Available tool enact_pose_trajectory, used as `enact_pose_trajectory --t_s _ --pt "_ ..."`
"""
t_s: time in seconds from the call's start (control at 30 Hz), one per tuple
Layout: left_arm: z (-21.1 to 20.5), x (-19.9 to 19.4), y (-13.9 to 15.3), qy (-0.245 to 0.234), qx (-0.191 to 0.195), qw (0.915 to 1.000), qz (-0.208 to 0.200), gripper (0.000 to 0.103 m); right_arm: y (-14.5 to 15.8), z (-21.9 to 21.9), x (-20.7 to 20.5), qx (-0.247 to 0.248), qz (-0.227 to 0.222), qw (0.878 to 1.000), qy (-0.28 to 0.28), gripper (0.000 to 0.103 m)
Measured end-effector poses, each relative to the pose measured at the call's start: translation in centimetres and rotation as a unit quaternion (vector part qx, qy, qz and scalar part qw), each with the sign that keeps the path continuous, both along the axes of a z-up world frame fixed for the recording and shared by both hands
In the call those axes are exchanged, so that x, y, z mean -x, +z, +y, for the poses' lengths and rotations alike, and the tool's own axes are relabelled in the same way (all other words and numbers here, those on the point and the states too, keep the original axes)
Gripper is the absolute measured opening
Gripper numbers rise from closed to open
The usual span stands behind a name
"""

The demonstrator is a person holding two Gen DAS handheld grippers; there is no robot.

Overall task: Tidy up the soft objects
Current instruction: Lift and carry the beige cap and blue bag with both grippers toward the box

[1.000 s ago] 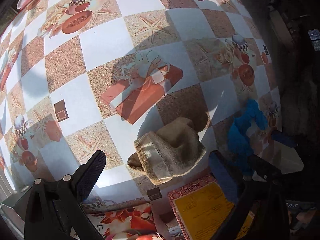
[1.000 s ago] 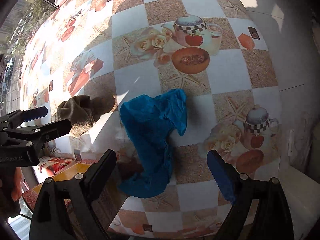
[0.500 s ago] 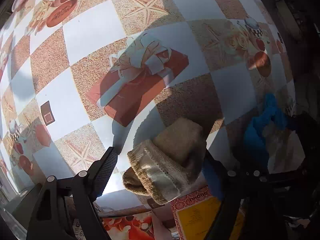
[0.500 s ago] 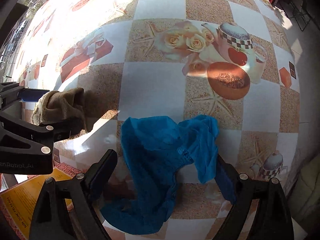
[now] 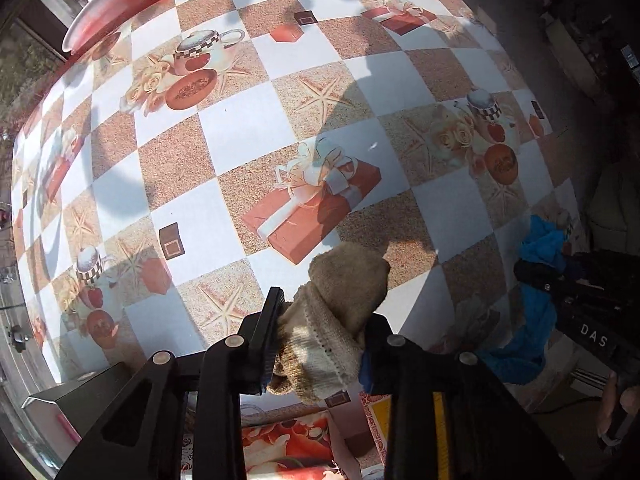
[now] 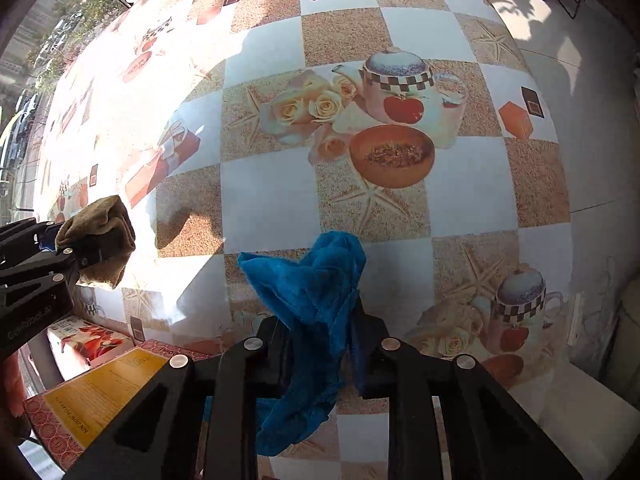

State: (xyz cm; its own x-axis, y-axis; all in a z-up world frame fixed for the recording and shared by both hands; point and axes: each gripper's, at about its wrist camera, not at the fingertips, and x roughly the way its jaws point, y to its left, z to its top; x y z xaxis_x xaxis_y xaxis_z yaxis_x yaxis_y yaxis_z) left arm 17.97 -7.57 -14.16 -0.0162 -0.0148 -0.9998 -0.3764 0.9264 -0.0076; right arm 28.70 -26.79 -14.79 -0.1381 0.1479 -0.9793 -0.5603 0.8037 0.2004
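My left gripper (image 5: pixel 320 332) is shut on a tan knitted sock (image 5: pixel 340 304) and holds it lifted above the patterned tablecloth; the sock also shows at the left of the right wrist view (image 6: pixel 100 240). My right gripper (image 6: pixel 320 340) is shut on a blue fuzzy cloth (image 6: pixel 312 304), which bunches up between the fingers and hangs down below them. The blue cloth also shows at the right edge of the left wrist view (image 5: pixel 536 300), with the right gripper beside it.
The table (image 6: pixel 272 200) wears a checkered cloth printed with teapots, roses and gift boxes. A red and yellow box (image 6: pixel 92 396) and a printed carton (image 6: pixel 88 348) sit at the near left edge. A pink plate (image 5: pixel 104 12) stands far back.
Both grippers have closed: the left on the tan sock, the right on the blue cloth. Both pieces are now raised off the tablecloth.
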Motion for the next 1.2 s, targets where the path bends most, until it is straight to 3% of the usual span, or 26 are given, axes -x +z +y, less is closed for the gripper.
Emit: enact_pose_trajectory --t_s 0.43,0.8,1.2 --pt "0.1 5.0 5.6 0.025 -0.027 0.9986 -0.037 0.035 6.1 -2.2 0.0 -0.031 -0.013 0.998 -0.05 0.024" --pt "-1.4 9.3 8.5 0.016 -0.022 0.998 -0.058 0.035 9.2 -3.7 5.2 -0.032 -0.02 0.997 -0.064 0.024" --pt "-2.5 15.6 10.6 0.006 -0.012 0.9972 -0.073 0.035 10.4 -4.8 12.7 -0.021 -0.007 0.998 -0.062 0.024"
